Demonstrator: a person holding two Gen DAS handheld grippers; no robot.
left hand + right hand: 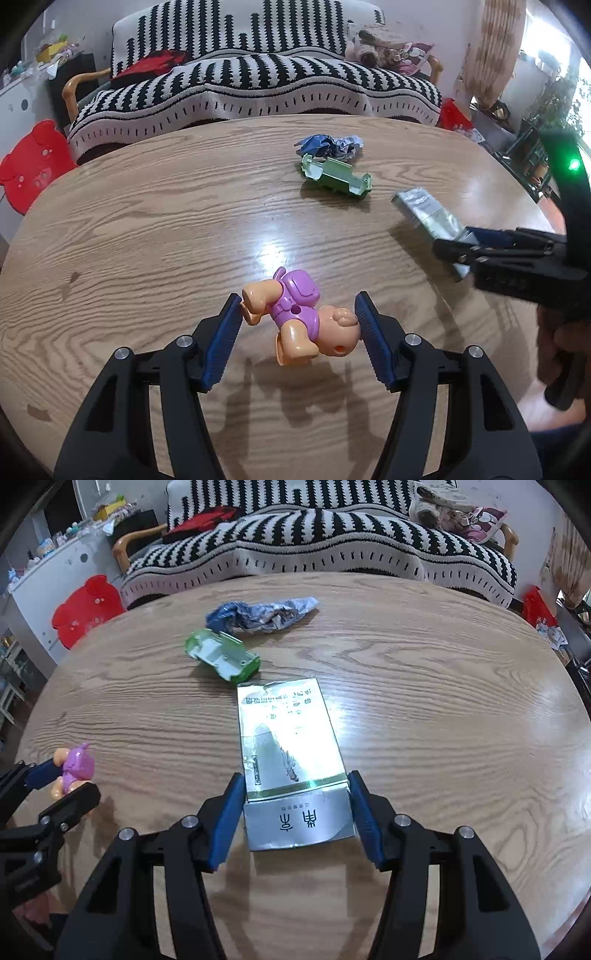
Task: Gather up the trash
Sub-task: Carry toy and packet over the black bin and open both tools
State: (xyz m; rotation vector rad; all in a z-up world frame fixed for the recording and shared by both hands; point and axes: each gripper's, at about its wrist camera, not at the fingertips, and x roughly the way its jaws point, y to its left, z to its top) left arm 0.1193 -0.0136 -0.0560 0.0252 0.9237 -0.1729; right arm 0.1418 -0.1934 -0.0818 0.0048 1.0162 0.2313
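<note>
Silver-foil carton [295,775], flattened, near centre of wooden surface [443,701]: light, thin, slippery, easily crushed; best taken across its near folded end. Right tool [295,819] closed on both side edges. Left tool [299,339] gripping plastic doll [299,317].

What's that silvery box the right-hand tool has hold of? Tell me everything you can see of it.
The silvery box is a flattened, shiny cardboard packet with green trim and printed characters, its flap torn open at the far end. It points away over the wooden table, its near end pinched between the blue pads of the right tool.
</note>
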